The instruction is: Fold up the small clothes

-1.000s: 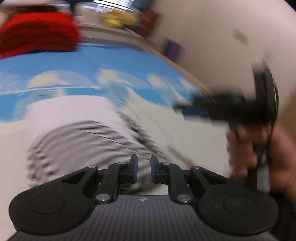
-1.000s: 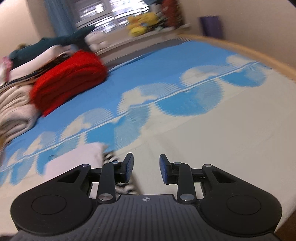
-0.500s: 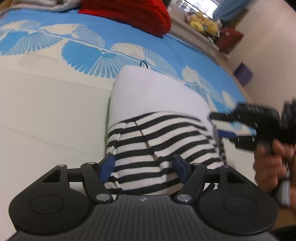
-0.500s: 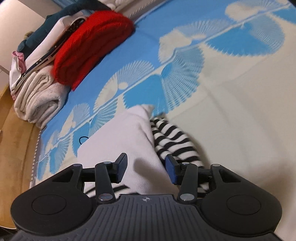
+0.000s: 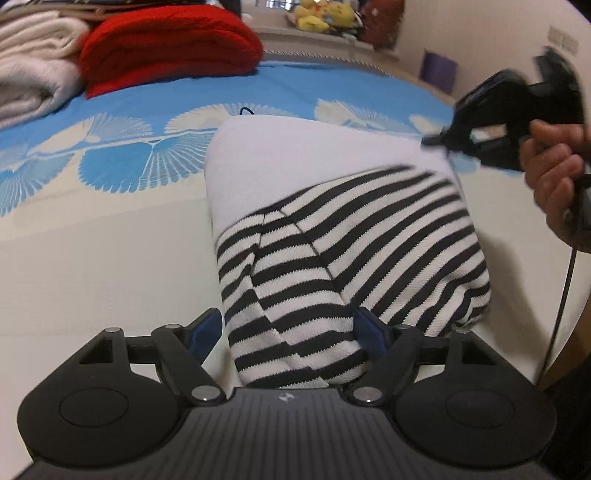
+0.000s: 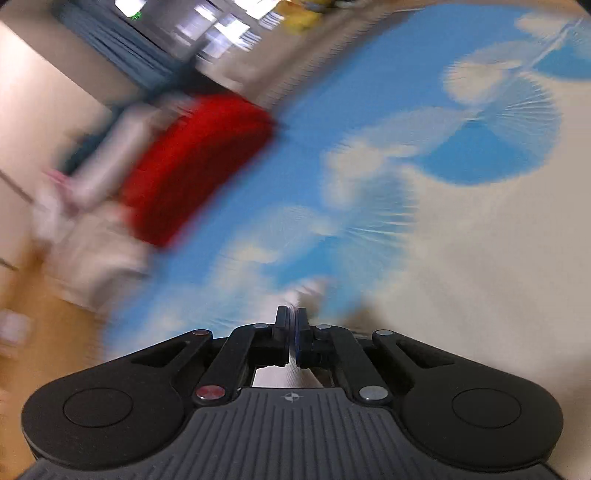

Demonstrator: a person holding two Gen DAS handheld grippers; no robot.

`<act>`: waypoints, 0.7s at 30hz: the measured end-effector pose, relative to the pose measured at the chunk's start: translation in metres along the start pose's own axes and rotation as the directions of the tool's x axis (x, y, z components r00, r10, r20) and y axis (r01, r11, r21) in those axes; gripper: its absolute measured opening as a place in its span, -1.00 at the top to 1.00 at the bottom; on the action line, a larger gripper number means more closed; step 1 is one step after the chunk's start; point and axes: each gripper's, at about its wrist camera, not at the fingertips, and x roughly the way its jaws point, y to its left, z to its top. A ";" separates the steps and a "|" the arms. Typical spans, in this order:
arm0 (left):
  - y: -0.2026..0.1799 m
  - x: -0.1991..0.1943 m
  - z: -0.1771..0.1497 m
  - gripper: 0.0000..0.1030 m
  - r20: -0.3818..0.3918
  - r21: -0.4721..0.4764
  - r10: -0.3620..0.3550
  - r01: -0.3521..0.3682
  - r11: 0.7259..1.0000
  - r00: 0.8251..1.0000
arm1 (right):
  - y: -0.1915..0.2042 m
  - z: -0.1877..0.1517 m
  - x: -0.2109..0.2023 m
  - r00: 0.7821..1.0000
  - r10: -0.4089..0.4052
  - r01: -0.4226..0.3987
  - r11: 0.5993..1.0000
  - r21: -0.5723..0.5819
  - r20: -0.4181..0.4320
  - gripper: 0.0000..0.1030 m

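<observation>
A folded small garment (image 5: 332,229), white at the far half and black-and-white striped at the near half, lies on the blue and cream bed cover (image 5: 92,258). My left gripper (image 5: 291,328) is open, its jaws spread around the garment's near striped end. My right gripper (image 5: 436,142) shows blurred in the left wrist view, held in a hand above the garment's far right corner. In the blurred right wrist view the right gripper (image 6: 291,332) is shut with nothing visible between its jaws; a pale scrap of the garment (image 6: 303,291) shows just beyond its tips.
A folded red blanket (image 5: 166,51) and white towels (image 5: 33,70) are stacked at the far left of the bed. Plush toys (image 5: 321,16) sit on a ledge behind. A purple object (image 5: 439,72) stands by the wall. A cable (image 5: 561,314) hangs from the right hand.
The left gripper opened wider and sits around the garment's near end. The right gripper closed its jaws and swung up and away fast, blurring its view.
</observation>
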 end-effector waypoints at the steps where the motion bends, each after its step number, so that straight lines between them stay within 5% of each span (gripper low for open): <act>1: -0.002 0.000 0.001 -0.61 -0.003 0.011 0.007 -0.007 1.000 1.000 | -0.007 -0.003 0.010 0.997 -0.059 0.059 0.998 0.000 -0.042 0.97; 4: -0.004 0.002 0.004 -0.61 -0.056 0.060 0.016 -0.013 0.998 0.998 | -0.011 -0.012 0.028 0.984 -0.133 0.127 0.990 -0.060 -0.116 0.96; 7: 0.007 0.012 -0.001 -0.65 -0.144 0.068 -0.008 0.018 0.997 0.990 | -0.004 -0.017 0.025 0.986 -0.144 0.134 0.985 -0.108 -0.087 0.96; 10: 0.026 0.008 0.003 -0.60 -0.135 -0.026 -0.070 0.068 0.997 0.988 | -0.007 -0.015 0.022 0.981 -0.180 0.172 0.978 -0.114 -0.069 0.90; 14: 0.040 -0.012 0.016 -0.54 -0.049 -0.107 -0.134 0.128 0.986 0.990 | -0.016 -0.010 0.000 0.996 -0.074 0.071 0.996 -0.053 -0.041 0.82; 17: 0.065 -0.018 0.032 -0.54 0.037 -0.278 -0.167 0.171 0.945 0.985 | -0.013 -0.014 -0.009 0.998 -0.017 0.012 0.997 -0.077 -0.061 -0.07; 21: 0.094 0.007 0.052 -0.54 0.022 -0.422 -0.165 0.159 0.892 0.986 | -0.015 -0.027 0.000 0.985 0.017 -0.032 0.996 -0.083 -0.173 -0.17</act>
